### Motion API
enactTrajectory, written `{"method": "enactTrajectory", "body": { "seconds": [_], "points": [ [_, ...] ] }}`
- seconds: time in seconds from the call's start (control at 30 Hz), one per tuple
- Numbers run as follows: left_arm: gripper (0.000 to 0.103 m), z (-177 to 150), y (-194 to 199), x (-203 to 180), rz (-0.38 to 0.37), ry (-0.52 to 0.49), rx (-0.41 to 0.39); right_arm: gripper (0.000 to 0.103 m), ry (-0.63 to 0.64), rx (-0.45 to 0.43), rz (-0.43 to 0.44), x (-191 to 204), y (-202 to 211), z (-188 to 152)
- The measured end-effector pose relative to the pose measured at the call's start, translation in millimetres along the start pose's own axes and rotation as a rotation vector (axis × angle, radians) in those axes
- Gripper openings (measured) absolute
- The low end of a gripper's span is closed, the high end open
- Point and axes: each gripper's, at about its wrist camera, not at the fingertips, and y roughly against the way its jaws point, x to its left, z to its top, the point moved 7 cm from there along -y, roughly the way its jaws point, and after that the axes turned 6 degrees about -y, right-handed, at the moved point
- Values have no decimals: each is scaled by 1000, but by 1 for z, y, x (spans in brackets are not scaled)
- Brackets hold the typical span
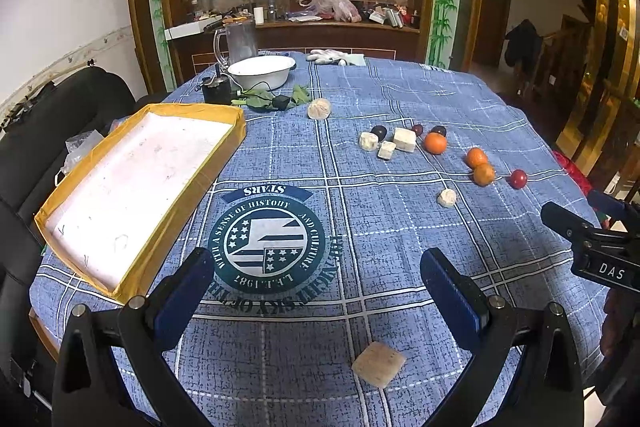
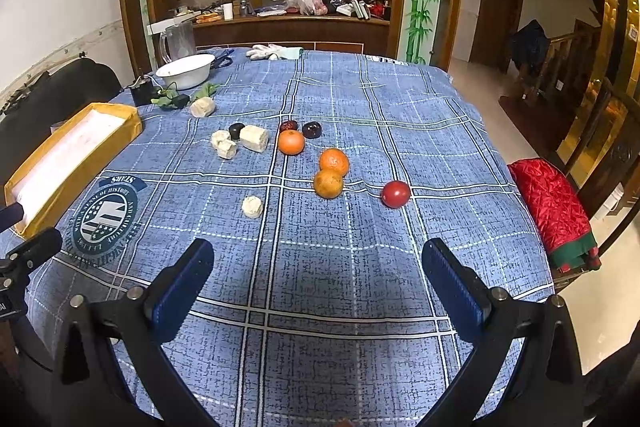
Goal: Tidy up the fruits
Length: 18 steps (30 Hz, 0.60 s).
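Left gripper (image 1: 318, 291): spread wide, nothing held. Right gripper (image 2: 318, 279): likewise wide apart, empty, above bare tablecloth (image 2: 360, 307).

Nearest, at 6 o'clock between the left fingers: tan block (image 1: 379, 369), flat on the cloth; seen whole in the left view only, barely a sliver at the right view's bottom edge.

Mid-table: pale chunk (image 2: 252, 206), then two oranges (image 2: 331, 172) touching, red fruit (image 2: 395, 193) alone at 3 o'clock of them.

Farther: third orange (image 2: 291, 141), three dark plums (image 2: 312, 129) and a cluster of pale chunks (image 2: 240, 140) close together.

Handling, judged: oranges firm, round, light, apt to roll; best pinched across the middle. Red fruit and plums smooth, likely slippery, softer; gentle squeeze.

Yellow-rimmed tray (image 1: 188, 195) at 10 o'clock, empty; whole interior shown by the left view, only one end by the right.

Far edge: white bowl (image 2: 186, 71), glass jug (image 2: 178, 39), glove (image 2: 272, 51). Red cushion (image 2: 552, 211): right view only.
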Motion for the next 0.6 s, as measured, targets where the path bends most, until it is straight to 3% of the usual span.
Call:
{"method": "enactTrajectory", "body": {
  "seconds": [0.33,0.5,0.53,0.6],
  "points": [
    [102,-5,3,12,15,17,-6,103,6,-4,24,6,-7,1],
    [102,-19,6,12,8,1,1,103,63,44,34,25,-45,5],
    [102,-22,7,10,4,-5,2,100,69,68,37,29,-59,7],
    [102,-27,7,5,-6,-13,6,83,71,102,53,37,-77,7]
  ]
}}
